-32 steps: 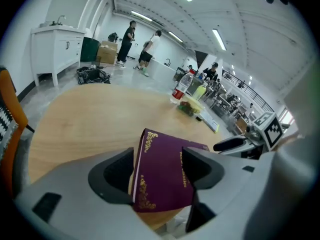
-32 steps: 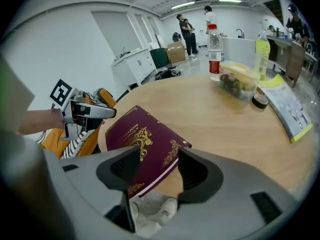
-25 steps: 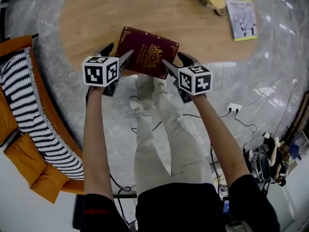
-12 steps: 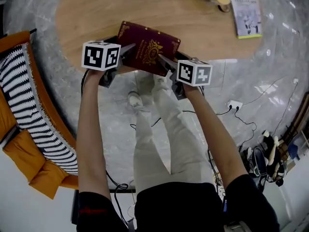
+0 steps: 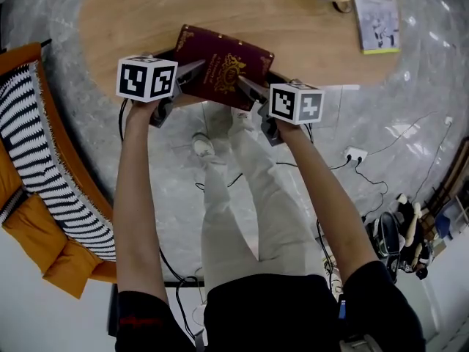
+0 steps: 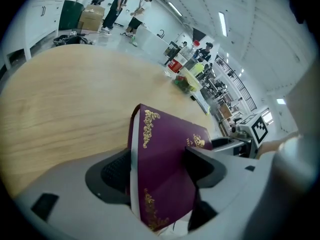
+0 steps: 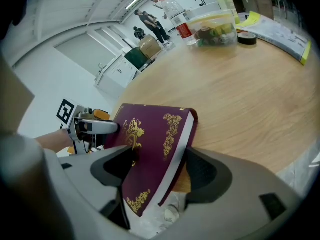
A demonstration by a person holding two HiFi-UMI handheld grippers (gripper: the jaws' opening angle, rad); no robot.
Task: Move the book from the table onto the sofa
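Note:
A maroon book (image 5: 220, 68) with gold ornaments lies at the near edge of the round wooden table (image 5: 132, 20), its near part hanging past the rim. My left gripper (image 5: 187, 75) is at the book's near left corner. In the left gripper view its pads sit tight against the cover and page edge of the book (image 6: 165, 174). My right gripper (image 5: 249, 90) is at the near right corner. Its jaws have just been opening with the book (image 7: 150, 149) between them, and bare wood shows between the page edge and one pad.
An orange sofa (image 5: 37, 160) with a striped blanket stands at the left. A yellow-green booklet (image 5: 377, 13) lies on the table's far right. The person's legs (image 5: 234, 196) are below the book. Cables and a power strip (image 5: 354, 155) lie on the floor to the right.
Both grippers have slid further over the book's near corners and sunk slightly toward the table. The book stays at the table's edge.

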